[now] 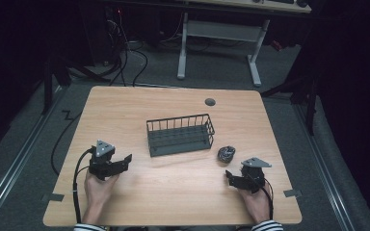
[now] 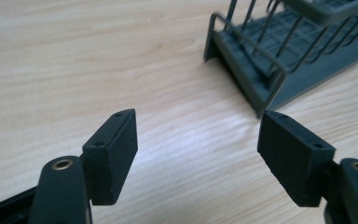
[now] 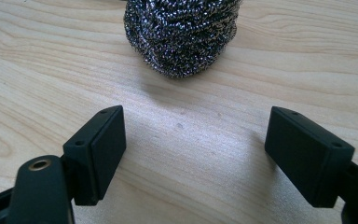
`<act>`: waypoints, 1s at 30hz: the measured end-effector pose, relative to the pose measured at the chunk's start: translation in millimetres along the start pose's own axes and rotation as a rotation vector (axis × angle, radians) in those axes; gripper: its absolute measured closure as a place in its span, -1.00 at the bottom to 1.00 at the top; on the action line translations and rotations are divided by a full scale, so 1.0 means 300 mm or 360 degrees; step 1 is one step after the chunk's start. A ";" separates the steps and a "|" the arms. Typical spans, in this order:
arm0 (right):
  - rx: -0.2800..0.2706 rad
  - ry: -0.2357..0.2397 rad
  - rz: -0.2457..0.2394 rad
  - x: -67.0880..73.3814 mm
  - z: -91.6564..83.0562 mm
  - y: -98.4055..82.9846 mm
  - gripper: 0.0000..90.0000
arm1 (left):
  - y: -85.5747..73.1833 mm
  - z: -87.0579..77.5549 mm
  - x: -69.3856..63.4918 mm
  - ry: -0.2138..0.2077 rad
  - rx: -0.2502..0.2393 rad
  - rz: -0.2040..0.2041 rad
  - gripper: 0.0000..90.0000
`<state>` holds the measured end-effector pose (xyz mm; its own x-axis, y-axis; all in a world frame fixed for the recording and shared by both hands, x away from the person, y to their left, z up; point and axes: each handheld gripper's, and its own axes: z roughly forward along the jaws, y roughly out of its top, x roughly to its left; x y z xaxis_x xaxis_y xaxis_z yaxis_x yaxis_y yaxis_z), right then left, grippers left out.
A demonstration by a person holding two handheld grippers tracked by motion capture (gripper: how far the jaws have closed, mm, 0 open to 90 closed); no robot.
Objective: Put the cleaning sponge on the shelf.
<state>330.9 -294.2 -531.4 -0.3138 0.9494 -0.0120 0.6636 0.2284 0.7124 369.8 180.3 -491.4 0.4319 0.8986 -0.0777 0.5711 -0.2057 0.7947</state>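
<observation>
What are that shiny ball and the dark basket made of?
The ball looks like coiled steel wire, a scouring pad: glinting tangled strands. The basket seems to be thin metal rods with a matt dark grey coating, perhaps on a plastic base.

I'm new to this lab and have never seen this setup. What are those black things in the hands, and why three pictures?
A person holds a two-jaw hand gripper in each hand. The high view looks down on the table; the other two pictures come from cameras riding on the grippers. The left gripper faces a wire basket, its jaws open with nothing between them. The right gripper, also open and holding nothing, points at a steel scourer lying just ahead of it.
</observation>
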 end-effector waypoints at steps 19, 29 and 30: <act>0.0014 0.0000 -0.0002 -0.004 -0.001 0.005 -0.49 | -0.117 0.056 0.059 0.0174 0.0117 -0.0052 -0.37; -0.0009 0.0047 0.0002 -0.011 -0.027 0.019 -0.48 | -0.128 0.071 0.059 0.0218 0.0136 -0.0021 -0.37; -0.0009 0.0047 0.0002 -0.011 -0.027 0.019 -0.48 | -0.128 0.071 0.059 0.0218 0.0136 -0.0021 -0.37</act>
<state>330.3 -297.7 -521.6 -0.3330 0.9429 0.0099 0.6603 0.2256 0.7163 370.3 195.9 -536.0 0.3276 0.9448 -0.0004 0.6361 -0.2203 0.7395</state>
